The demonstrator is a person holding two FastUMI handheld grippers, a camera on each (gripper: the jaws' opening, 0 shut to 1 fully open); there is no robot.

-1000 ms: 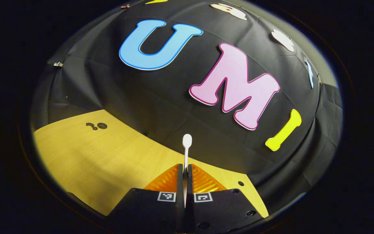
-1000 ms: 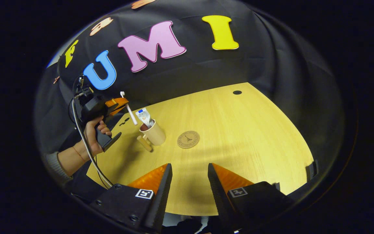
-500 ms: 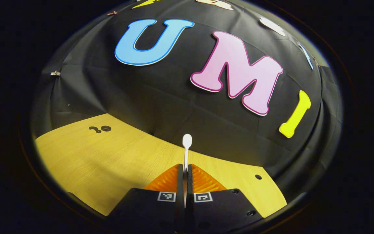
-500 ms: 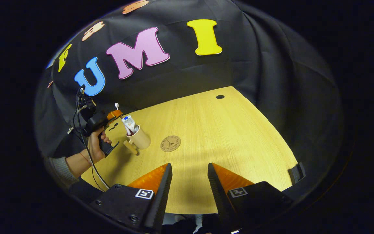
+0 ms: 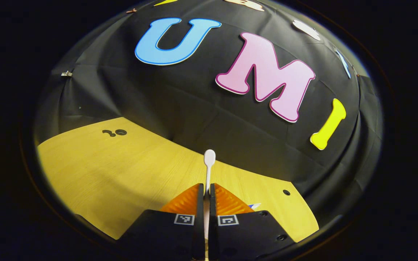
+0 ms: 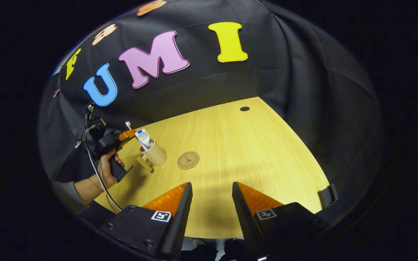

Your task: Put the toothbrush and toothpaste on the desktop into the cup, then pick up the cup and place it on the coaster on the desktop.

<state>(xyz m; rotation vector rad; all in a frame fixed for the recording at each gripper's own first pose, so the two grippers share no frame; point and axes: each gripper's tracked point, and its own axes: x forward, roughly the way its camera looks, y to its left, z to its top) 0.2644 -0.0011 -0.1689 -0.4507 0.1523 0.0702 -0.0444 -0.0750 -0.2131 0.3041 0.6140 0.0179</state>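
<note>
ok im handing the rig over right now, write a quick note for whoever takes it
Left gripper: jaws shut on the toothbrush, held over the cup, lower end apparently at its mouth.
Right gripper: jaws open, holding nothing, above the desktop.
Toothpaste is in the cup. Coaster lies bare, just beside the cup.
Left to do: release the toothbrush into the cup, then lift the cup onto the coaster.

One toothbrush (image 5: 209,161), one toothpaste (image 6: 143,136), one cup (image 6: 155,155), one coaster (image 6: 188,160), two tongs (image 5: 206,189) (image 6: 211,192).
</note>
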